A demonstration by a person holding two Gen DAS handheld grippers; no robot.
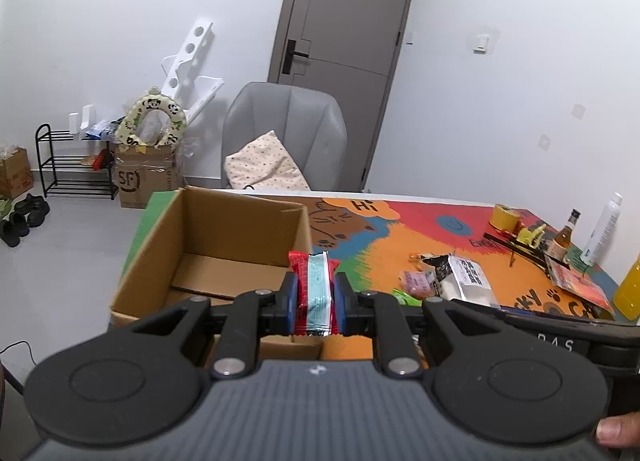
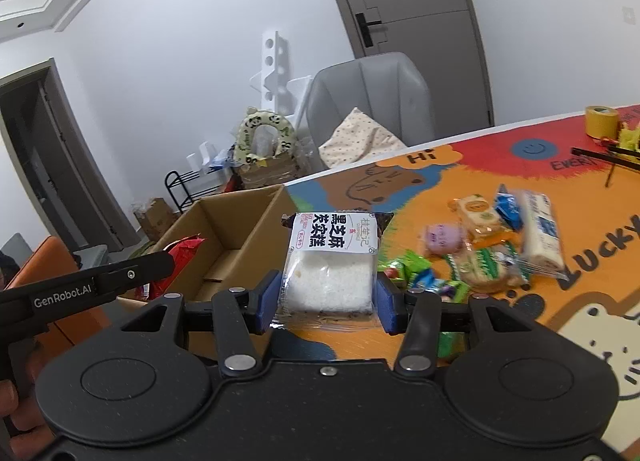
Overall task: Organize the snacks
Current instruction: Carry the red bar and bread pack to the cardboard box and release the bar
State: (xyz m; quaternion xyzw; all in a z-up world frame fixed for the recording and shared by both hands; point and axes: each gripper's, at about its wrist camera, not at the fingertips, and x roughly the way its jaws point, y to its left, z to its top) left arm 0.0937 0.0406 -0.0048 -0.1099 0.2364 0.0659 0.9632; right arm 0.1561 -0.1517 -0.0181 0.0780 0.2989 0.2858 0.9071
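Note:
My left gripper (image 1: 315, 303) is shut on a thin red and pale-blue snack packet (image 1: 317, 289), held on edge above the near right corner of an open cardboard box (image 1: 224, 237). My right gripper (image 2: 327, 299) is shut on a clear-wrapped white cake with a black-and-white label (image 2: 330, 265), held above the colourful table mat (image 2: 472, 341) just right of the cardboard box (image 2: 236, 229). The left gripper and its red packet (image 2: 182, 251) show at the left of the right wrist view. Several loose snacks (image 2: 480, 249) lie on the mat to the right.
A roll of yellow tape (image 1: 505, 216), bottles (image 1: 564, 237) and an orange juice bottle (image 1: 630, 289) stand at the mat's far right. A grey chair with a cushion (image 1: 280, 141) sits behind the table. Boxes and a shoe rack (image 1: 76, 165) line the wall.

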